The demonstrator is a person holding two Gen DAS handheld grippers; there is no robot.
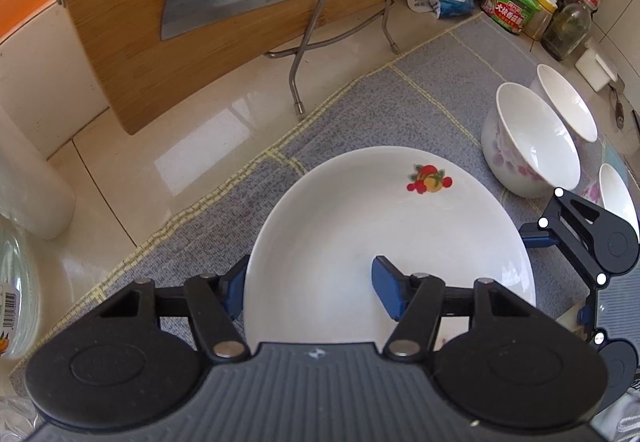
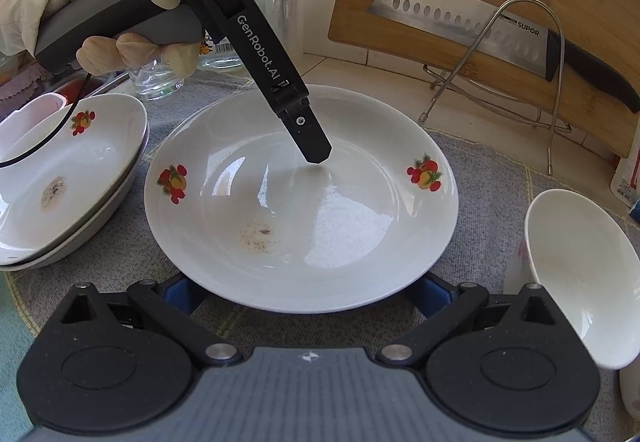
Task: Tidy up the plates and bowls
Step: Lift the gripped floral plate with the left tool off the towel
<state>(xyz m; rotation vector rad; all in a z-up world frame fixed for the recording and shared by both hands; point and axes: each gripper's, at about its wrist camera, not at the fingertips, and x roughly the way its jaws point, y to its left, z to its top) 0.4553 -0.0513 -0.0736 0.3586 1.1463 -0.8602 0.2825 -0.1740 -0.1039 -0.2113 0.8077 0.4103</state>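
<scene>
Gripping the plate (image 1: 360,226) rim, left claw (image 1: 312,290) closed, right claw (image 2: 304,294) open

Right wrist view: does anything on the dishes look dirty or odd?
Yes: the large plate has a brownish speckled smear in its well, and the stacked plate to the left shows a similar one.

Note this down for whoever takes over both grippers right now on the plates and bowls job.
Left gripper: shut on the rim of the white fruit-printed plate, one finger inside, one outside; the plate lies on the grey woven mat.
Right gripper: open at that plate's near edge, holding nothing.
Done: stack of plates beside it.
Left: this plate probably joins the stack; the white pink-flowered bowls stand separate, unstacked.
</scene>
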